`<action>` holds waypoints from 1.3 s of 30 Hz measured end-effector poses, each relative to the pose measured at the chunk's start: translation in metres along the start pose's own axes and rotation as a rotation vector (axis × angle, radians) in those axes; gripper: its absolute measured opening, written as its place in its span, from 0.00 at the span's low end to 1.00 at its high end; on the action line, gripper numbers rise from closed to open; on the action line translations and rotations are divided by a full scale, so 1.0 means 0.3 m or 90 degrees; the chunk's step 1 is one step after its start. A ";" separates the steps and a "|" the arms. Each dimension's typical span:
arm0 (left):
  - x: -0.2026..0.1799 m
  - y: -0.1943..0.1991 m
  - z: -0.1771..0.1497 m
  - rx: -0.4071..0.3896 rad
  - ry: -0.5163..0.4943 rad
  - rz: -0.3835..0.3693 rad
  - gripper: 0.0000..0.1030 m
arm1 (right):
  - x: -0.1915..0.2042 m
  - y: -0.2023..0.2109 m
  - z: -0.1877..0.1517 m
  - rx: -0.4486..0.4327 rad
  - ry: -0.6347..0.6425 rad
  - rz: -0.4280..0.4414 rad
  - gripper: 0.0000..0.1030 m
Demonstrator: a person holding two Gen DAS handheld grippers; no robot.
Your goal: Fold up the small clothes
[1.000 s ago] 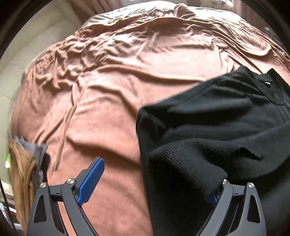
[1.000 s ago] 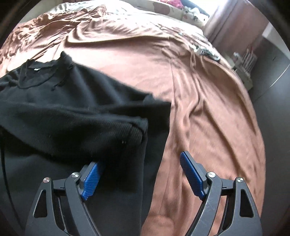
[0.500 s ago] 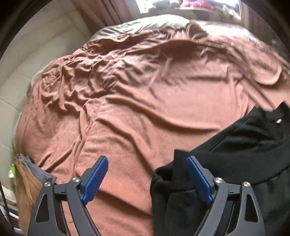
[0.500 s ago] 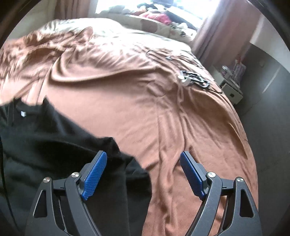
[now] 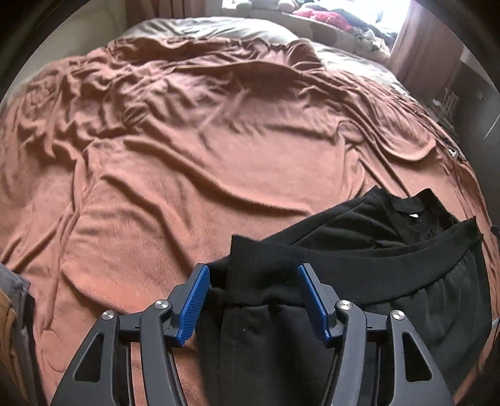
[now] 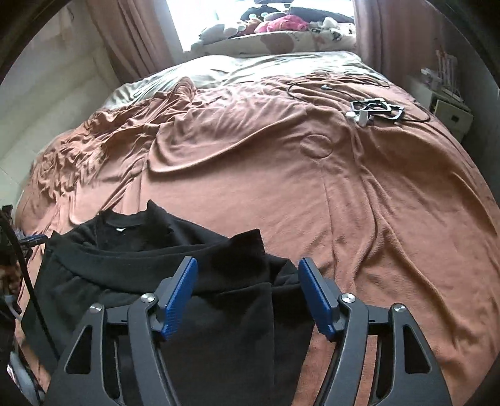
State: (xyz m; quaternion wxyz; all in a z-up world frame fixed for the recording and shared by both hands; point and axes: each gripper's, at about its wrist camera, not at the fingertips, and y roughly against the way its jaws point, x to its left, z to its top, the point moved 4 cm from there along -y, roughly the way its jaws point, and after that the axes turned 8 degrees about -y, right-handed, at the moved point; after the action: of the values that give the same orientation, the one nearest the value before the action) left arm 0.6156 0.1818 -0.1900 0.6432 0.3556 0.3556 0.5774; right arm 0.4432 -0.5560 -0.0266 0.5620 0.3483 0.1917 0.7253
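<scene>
Both the left gripper (image 5: 253, 299) and right gripper (image 6: 247, 295) have just narrowed their unclenched fingers around the black sweater's (image 5: 359, 250) folded corners on the bed (image 5: 187, 140), readying another fold.

Both wrist cameras look steeply down along their fingers, close above the near edge of the bed (image 5: 218, 162). They share the black garment (image 5: 359, 256) and brown bedspread; the right view faces the window (image 6: 265, 18).

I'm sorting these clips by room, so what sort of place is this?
Most likely a bedroom in a home. A wide bed under a rumpled brown blanket fills the view, curtains frame a window behind it with soft toys on the ledge, and a black sweater lies on the blanket.
</scene>
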 end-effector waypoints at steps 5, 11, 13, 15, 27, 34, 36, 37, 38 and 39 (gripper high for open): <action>0.028 -0.029 -0.017 0.014 0.023 -0.016 0.59 | -0.011 -0.042 0.040 0.037 -0.003 0.020 0.60; 0.057 -0.077 -0.018 0.029 0.056 -0.037 0.58 | -0.049 -0.142 0.071 0.078 -0.046 0.023 0.45; 0.059 -0.087 -0.010 0.030 0.053 -0.036 0.55 | -0.055 -0.171 0.083 0.084 -0.047 0.020 0.37; 0.058 -0.098 -0.001 0.030 0.053 -0.043 0.50 | -0.047 -0.194 0.091 0.088 -0.043 0.018 0.27; 0.052 -0.001 0.053 -0.039 0.031 -0.024 0.04 | -0.007 -0.092 0.095 0.037 -0.027 0.000 0.01; 0.036 0.114 0.125 -0.095 0.032 0.021 0.04 | 0.002 0.020 0.122 -0.032 -0.031 -0.033 0.00; 0.024 0.131 0.159 -0.111 0.026 0.032 0.04 | 0.009 0.041 0.133 -0.052 -0.034 -0.046 0.00; 0.021 0.136 0.174 -0.118 0.025 0.038 0.04 | 0.009 0.046 0.143 -0.077 -0.037 -0.058 0.00; 0.017 0.137 0.189 -0.122 0.022 0.047 0.04 | 0.012 0.047 0.152 -0.081 -0.038 -0.066 0.00; 0.015 0.134 0.198 -0.123 0.018 0.059 0.04 | 0.012 0.045 0.160 -0.083 -0.039 -0.071 0.00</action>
State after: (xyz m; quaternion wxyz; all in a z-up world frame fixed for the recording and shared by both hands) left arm 0.6477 0.1868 -0.1259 0.6419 0.2997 0.2908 0.6430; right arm 0.4682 -0.5621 0.0161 0.6285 0.3218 0.1461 0.6929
